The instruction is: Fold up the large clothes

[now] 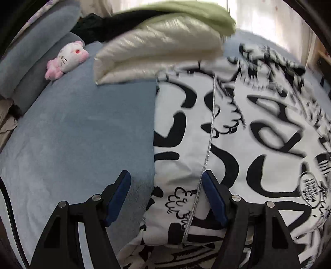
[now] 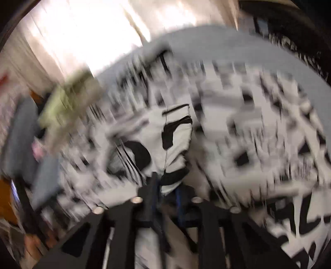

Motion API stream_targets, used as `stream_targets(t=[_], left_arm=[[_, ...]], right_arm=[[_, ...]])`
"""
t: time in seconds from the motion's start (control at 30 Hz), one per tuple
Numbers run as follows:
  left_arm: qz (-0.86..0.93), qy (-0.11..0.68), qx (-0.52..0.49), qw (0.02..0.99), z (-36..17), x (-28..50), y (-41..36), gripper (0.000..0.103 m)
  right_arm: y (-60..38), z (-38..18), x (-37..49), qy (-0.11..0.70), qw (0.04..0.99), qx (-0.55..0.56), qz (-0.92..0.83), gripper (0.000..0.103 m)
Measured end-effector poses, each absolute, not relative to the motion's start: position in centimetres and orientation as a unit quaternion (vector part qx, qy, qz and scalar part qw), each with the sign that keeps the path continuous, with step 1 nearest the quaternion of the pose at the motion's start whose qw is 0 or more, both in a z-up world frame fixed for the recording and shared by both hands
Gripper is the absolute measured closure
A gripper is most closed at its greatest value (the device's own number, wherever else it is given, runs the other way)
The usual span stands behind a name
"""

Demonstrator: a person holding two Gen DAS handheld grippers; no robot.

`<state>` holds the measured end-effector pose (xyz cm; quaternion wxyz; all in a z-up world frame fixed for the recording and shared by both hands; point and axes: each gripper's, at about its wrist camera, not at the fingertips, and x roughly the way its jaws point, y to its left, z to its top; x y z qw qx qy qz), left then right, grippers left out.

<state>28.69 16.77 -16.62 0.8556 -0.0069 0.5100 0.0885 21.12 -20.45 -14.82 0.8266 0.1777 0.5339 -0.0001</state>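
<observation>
A white jacket printed with black graffiti lettering [image 1: 238, 134] lies mostly unfolded on the blue bedsheet [image 1: 82, 134], beside a stack of folded garments [image 1: 161, 47]; the left gripper [image 1: 166, 196] hovers wide open, the right gripper [image 2: 165, 186] pinches a fold.

I count one black-and-white printed garment [image 1: 238, 128] spread on the one blue bed [image 1: 78, 134]; one silver zipper line [image 1: 209, 144] runs down it; behind it I see three folded items stacked, one cream puffy piece [image 1: 157, 51], one green piece [image 1: 196, 12], one black piece [image 1: 115, 24]; one pink-and-white plush toy [image 1: 68, 59]; two grey-blue pillows [image 1: 39, 43]; two tongs, left tongs [image 1: 166, 198] and right tongs [image 2: 165, 186]
</observation>
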Motion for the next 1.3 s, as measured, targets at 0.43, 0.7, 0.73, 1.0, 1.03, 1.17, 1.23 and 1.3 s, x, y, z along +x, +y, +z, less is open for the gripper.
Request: stream_targets(t=[0.43,0.7,0.73,1.0,1.03,1.17,1.23,1.3], left_arm=[[0.036,0.529,-0.103,0.842,-15.2,32.0,21.6,0.033],[0.018,0.56,-0.147,0.815,-18.1,36.2,23.1,0.02],[0.019,0.561,-0.146,0.814,-18.3,36.6,22.9,0.019],[0.023,0.53,-0.154,0.833,-18.0,38.3,21.4,0.081],[0.034,0.521,-0.152,0.839,-17.8,38.2,21.2,0.082],[0.079,0.478,-0.127,0.866,-17.8,37.8,20.1,0.089],[0.102,0.455,-0.099,0.879,-18.3,37.5,19.4,0.089],[0.107,0.455,-0.092,0.879,-18.9,37.6,19.1,0.088]], right_arm=[[-25.2,-12.0,25.7,0.485,0.851,0.201,0.008,0.027],[-24.1,-16.1,28.7,0.51,0.836,0.201,0.032,0.027],[-23.6,-16.1,28.6,0.504,0.841,0.19,0.042,0.028],[-21.0,-14.1,28.8,0.455,0.886,0.082,0.04,0.076],[-20.8,-13.2,28.7,0.433,0.898,0.072,0.037,0.079],[-19.8,-12.0,29.5,0.382,0.924,0.028,0.016,0.08],[-19.4,-13.0,30.6,0.387,0.922,0.007,0.003,0.08],[-19.0,-15.1,31.8,0.427,0.904,-0.008,-0.004,0.079]])
